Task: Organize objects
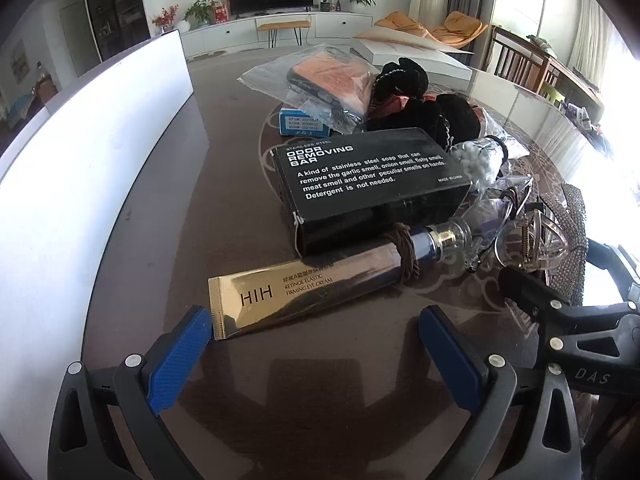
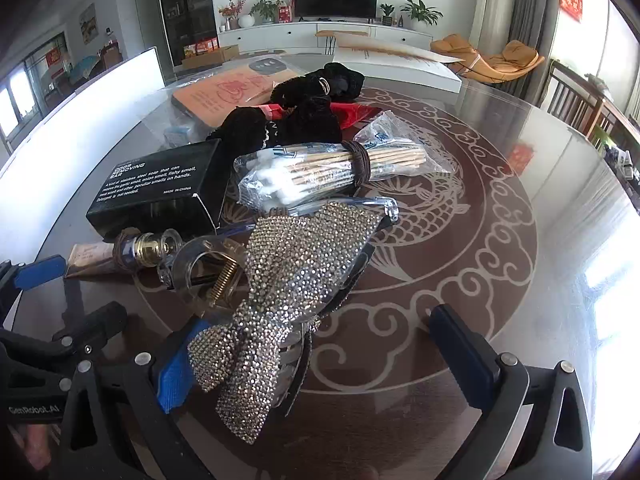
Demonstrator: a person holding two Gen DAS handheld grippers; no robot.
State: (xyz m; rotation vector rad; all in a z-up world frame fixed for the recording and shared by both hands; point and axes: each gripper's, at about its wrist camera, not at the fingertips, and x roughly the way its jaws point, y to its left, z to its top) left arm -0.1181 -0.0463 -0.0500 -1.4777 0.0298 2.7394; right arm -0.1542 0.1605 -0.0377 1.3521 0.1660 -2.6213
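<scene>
My left gripper [image 1: 316, 344] hangs released over the tabletop [image 1: 240, 208], the gold eye cream tube [image 1: 304, 292] just ahead, against the black box [image 1: 372, 188]. My right gripper [image 2: 316, 364] is released too, the rhinestone bow clip [image 2: 280, 280] lying between its fingers.

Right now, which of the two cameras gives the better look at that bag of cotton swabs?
The right wrist view. There the bag of cotton swabs lies whole and unobstructed, showing white tips, wooden sticks and the brown band around them. In the left wrist view only its white-tipped end peeks out behind the black box.
</scene>
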